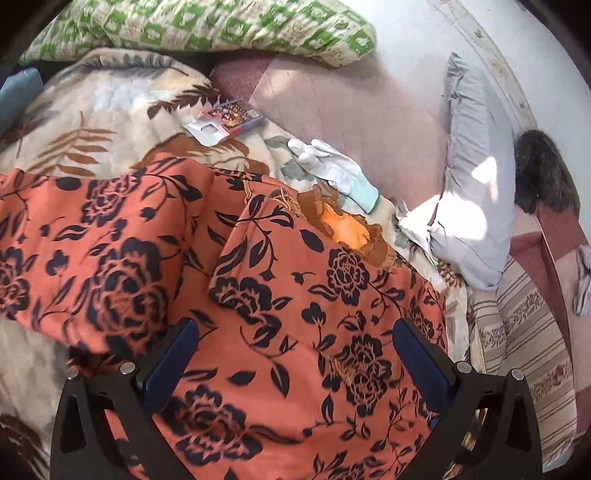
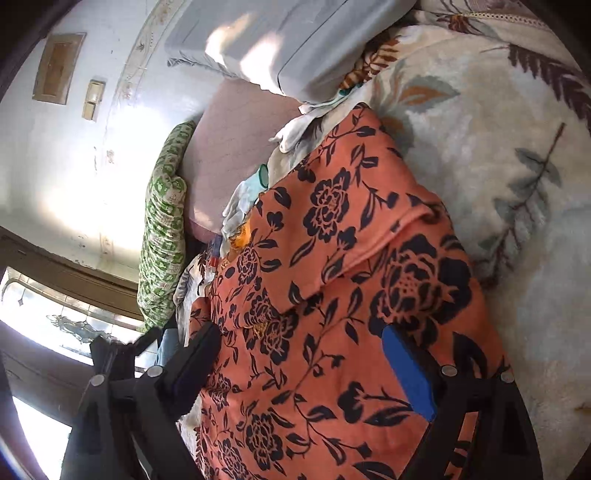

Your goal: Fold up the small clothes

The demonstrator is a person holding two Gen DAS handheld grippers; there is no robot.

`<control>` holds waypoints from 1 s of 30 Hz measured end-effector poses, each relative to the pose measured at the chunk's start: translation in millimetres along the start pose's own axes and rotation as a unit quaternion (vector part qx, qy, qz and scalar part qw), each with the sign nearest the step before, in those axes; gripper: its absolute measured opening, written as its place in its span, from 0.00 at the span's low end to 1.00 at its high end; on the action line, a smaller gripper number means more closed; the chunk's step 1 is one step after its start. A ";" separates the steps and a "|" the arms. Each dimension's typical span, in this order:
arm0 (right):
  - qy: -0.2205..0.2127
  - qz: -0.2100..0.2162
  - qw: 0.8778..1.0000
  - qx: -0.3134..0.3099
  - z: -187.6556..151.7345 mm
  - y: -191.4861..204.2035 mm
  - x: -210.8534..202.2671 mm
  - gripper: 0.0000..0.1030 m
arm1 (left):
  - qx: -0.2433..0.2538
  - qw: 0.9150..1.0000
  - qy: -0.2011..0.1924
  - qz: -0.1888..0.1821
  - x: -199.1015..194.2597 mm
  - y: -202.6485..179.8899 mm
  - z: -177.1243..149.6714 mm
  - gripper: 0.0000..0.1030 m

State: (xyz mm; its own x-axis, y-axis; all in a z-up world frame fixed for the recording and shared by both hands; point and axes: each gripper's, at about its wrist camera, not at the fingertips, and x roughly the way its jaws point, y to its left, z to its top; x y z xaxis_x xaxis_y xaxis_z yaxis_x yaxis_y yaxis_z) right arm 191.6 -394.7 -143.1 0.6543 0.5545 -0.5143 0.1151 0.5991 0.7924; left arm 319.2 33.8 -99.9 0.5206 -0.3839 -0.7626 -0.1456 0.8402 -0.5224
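Observation:
An orange garment with black flower print (image 1: 258, 295) lies partly folded on a leaf-patterned blanket (image 1: 110, 122); a folded layer overlaps its right half, and an embroidered neckline (image 1: 347, 229) shows at its far edge. My left gripper (image 1: 295, 343) is open and hovers over the garment, its blue pads (image 1: 170, 365) either side of the cloth, holding nothing. In the right wrist view the same garment (image 2: 332, 295) runs lengthwise with a fold ridge across it. My right gripper (image 2: 299, 350) is open above it, one blue pad (image 2: 410, 373) on the right, empty.
A white work glove (image 1: 332, 166) and a small printed card pack (image 1: 229, 118) lie on the blanket beyond the garment. A grey pillow (image 1: 469, 184), a green-patterned quilt (image 1: 221, 26), a pink mattress (image 1: 351, 110) and a striped sheet (image 1: 524, 332) surround it. A wall and window (image 2: 55, 314) are at left.

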 end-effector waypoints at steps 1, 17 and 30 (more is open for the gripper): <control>-0.001 0.001 1.000 -0.003 -3.4 -4.3 0.9 0.88 | -0.012 1.000 0.006 0.010 11.7 3.0 5.3 1.00; 0.000 0.035 0.999 -0.031 -10.3 -16.3 12.9 0.88 | -0.027 0.991 0.023 0.132 52.4 16.6 21.2 0.08; 0.002 0.016 0.998 -0.053 -14.4 -10.5 19.0 0.88 | 0.062 0.971 -0.002 0.231 45.4 12.7 -11.9 0.29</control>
State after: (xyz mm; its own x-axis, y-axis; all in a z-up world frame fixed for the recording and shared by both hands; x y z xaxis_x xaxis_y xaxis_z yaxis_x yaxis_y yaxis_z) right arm 192.1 -382.1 -165.8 0.6526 0.5764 -0.4918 0.0155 0.6388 0.7692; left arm 331.0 22.5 -145.7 0.4267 0.0466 -0.9032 -0.2631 0.9619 -0.0747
